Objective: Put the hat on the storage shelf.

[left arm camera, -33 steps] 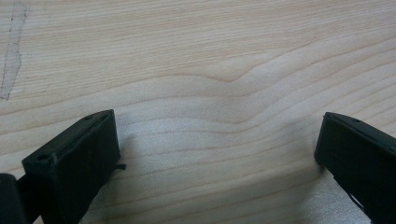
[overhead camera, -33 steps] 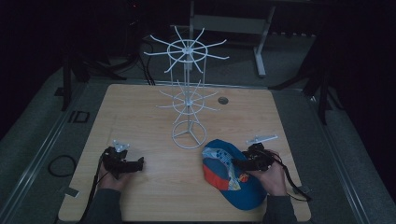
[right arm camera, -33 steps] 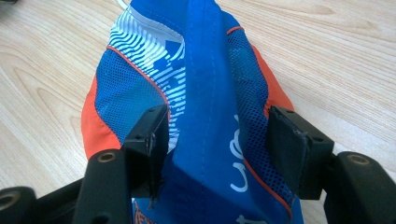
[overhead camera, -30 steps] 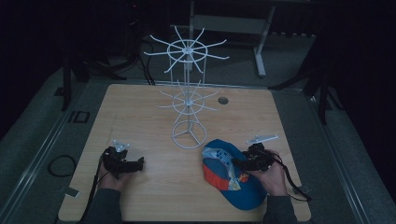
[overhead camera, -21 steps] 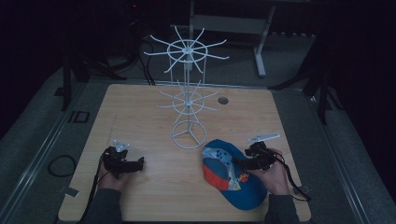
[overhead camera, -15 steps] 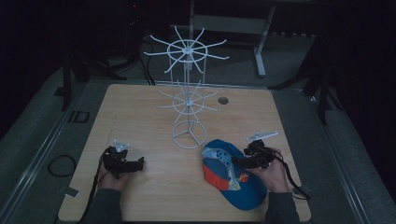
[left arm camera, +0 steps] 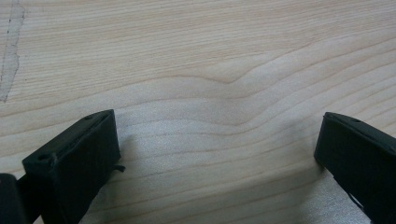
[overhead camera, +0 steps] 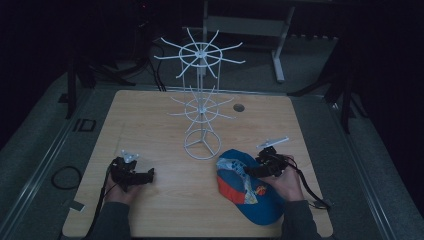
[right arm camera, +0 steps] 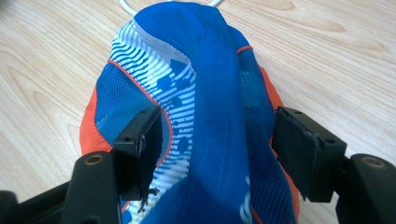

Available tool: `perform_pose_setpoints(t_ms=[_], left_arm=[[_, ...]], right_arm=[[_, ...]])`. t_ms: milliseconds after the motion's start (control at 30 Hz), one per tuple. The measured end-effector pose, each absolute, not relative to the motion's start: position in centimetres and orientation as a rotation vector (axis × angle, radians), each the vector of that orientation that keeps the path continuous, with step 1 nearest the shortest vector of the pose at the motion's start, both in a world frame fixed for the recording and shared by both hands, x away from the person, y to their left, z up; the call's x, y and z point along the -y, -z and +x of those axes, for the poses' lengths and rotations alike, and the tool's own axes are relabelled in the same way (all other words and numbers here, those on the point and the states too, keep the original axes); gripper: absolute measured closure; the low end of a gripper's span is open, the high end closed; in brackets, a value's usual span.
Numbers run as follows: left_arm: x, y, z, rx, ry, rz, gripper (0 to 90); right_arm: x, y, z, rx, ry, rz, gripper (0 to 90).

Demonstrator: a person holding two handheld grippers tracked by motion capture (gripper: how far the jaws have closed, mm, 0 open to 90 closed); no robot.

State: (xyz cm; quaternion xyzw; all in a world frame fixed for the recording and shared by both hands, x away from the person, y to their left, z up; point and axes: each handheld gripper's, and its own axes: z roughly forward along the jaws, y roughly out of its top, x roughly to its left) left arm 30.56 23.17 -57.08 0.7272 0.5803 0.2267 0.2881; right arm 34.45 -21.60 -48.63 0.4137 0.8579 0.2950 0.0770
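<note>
A blue cap (overhead camera: 250,194) with orange and white-striped panels lies on the front right of the wooden table (overhead camera: 145,120). My right gripper (overhead camera: 248,172) reaches onto it from the right. In the right gripper view the cap (right arm camera: 224,93) rises as a blue ridge between the jaws, which press its sides; the gripper (right arm camera: 217,135) is shut on it. My left gripper (overhead camera: 149,176) rests at the front left, pointing right. It stands open (left arm camera: 217,140) over bare wood, with nothing between its jaws.
A white wire display rack (overhead camera: 201,107) with two tiers of radial hooks stands on a ring base at the table's middle, just behind the cap. A small round hole (overhead camera: 238,107) sits in the tabletop at the back right. Dark floor surrounds the table.
My right gripper has shifted slightly forward and left on the cap. The left gripper has stayed where it was.
</note>
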Motion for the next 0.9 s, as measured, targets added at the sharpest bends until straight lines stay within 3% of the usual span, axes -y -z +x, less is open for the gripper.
perform_pose_setpoints(t_ms=[267,800,900], left_arm=[[-23.2,57.1,30.6,-1.549,-0.604,1.942,0.1],[-23.1,57.1,30.6,-1.547,-0.602,1.942,0.1],[-23.1,57.1,30.6,-1.547,-0.601,1.941,0.1]], right_arm=[[20.3,49.3,35.9,-2.608,-0.806,1.21,35.6],[18.9,50.9,38.4,-2.71,-0.674,1.198,50.9],[18.7,51.0,38.9,-2.757,-0.677,1.221,67.0]])
